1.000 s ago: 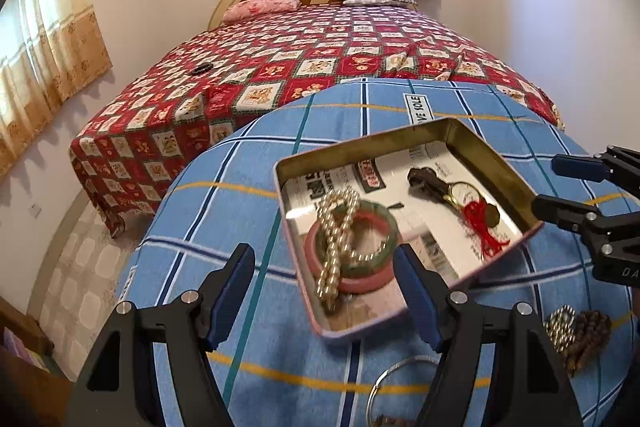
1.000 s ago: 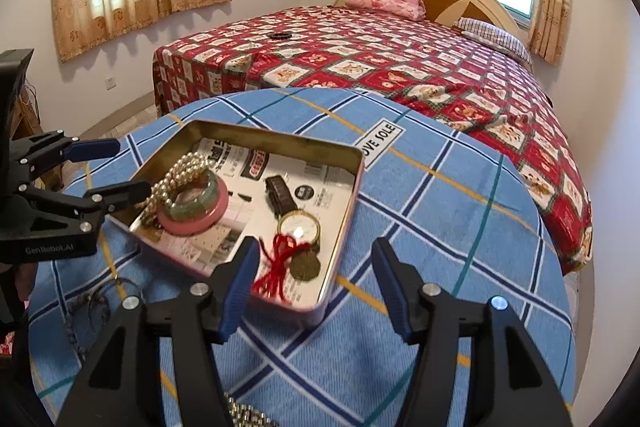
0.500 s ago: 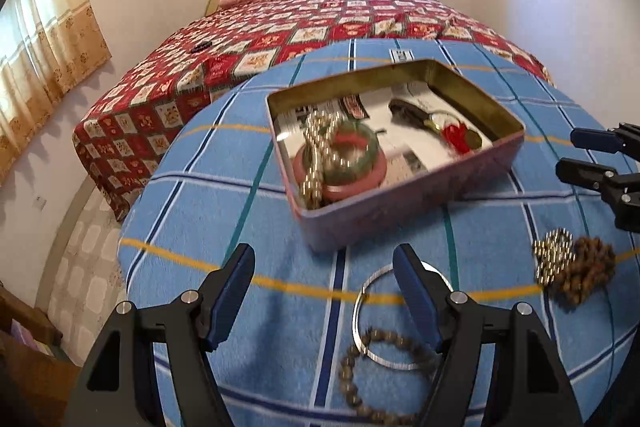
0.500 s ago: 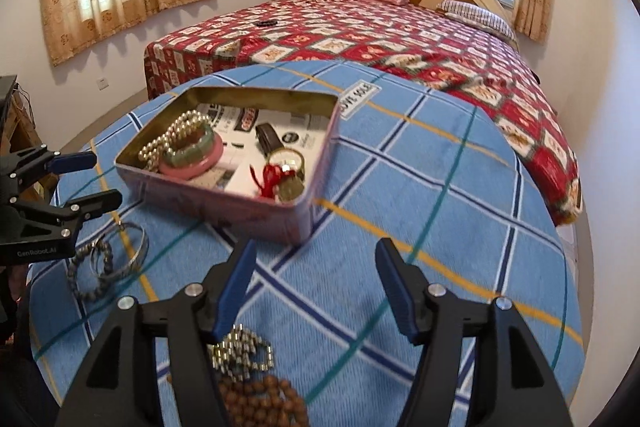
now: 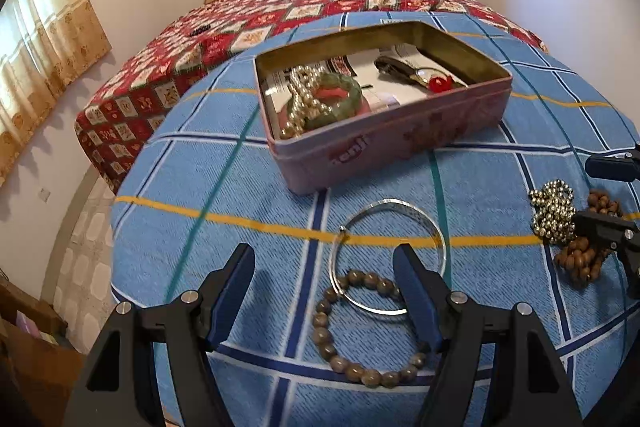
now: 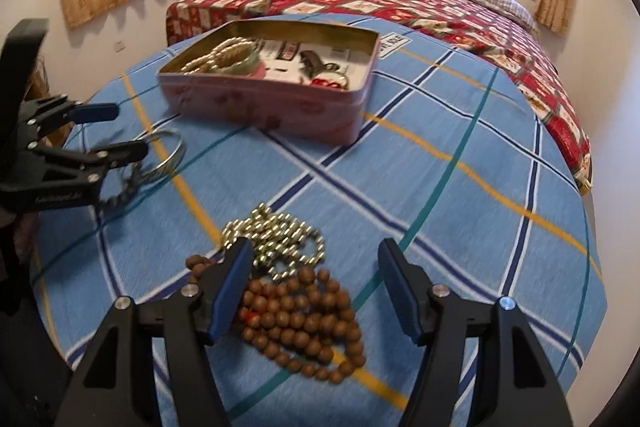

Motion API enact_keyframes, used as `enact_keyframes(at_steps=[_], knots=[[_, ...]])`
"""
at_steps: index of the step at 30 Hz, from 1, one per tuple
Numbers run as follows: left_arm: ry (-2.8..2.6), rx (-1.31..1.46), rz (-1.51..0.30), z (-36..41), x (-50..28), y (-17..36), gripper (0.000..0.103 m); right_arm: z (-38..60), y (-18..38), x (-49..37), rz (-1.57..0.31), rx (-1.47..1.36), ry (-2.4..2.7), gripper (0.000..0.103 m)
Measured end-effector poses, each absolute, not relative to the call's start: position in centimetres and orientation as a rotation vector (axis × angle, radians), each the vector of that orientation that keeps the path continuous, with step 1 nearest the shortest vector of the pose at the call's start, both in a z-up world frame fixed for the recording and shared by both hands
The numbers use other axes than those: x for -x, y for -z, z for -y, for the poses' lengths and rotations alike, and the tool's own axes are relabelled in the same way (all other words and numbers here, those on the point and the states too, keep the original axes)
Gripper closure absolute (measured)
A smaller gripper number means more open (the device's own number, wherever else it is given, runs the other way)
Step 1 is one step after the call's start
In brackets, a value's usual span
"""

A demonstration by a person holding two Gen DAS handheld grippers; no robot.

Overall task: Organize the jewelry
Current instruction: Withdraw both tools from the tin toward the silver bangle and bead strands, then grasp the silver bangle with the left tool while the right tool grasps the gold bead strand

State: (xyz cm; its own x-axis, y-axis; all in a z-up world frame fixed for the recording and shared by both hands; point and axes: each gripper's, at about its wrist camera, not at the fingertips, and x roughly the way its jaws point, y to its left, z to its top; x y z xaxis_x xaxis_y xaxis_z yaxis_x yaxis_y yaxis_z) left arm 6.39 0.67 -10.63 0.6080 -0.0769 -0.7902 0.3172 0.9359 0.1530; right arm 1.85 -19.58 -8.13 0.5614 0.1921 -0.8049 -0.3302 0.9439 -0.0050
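A pink tin box [image 5: 384,147] sits on the blue plaid table; it also shows in the right wrist view [image 6: 272,107]. Inside lie a pearl strand over a green bangle [image 5: 320,99], a watch and a red tassel [image 5: 440,82]. My left gripper [image 5: 326,267] is open and empty above a silver bangle [image 5: 390,205] and a grey bead bracelet [image 5: 362,375]. My right gripper [image 6: 316,261] is open and empty over a brown wooden bead strand [image 6: 304,323] and a silver bead chain [image 6: 276,231].
The blue plaid cloth [image 6: 460,195] covers a round table. A bed with a red patterned quilt [image 5: 280,7] stands behind it. Curtained windows line the walls, and wooden furniture [image 5: 24,327] stands at the far left.
Both grippers have pulled back from over the tin and come lower toward the loose jewelry at the table's near edge. Both stay open and empty.
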Motion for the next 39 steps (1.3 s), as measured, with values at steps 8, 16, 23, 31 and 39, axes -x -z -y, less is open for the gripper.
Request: enact_keyframes(at_steps=[8,16,23,31,39], knots=[[0.233,-0.262,-0.903,-0.8,-6.4,10.9,0.031,18.5,8.6,-2.9,-0.937,0.188,-0.302,0.036],[0.245,-0.229,-0.901,-1.2,-7.3,10.7,0.031,17.9,8.9,-4.6,-0.936,0.187,-0.251,0.038],[0.289,-0.226,-0.923,-0.7,-8.0,10.7,0.059,17.2,8.8,-4.4,-0.932,0.163,-0.308,0.065],[0.315,-0.24,-0.911,0.0,-7.6,10.6,0.098,16.8,8.9,-4.3,-0.92,0.134,-0.343,0.088],[0.327,-0.203,-0.825,-0.5,-6.5,7.5,0.098,17.3,7.5,-3.6,-0.85,0.1,-0.335,0.091]])
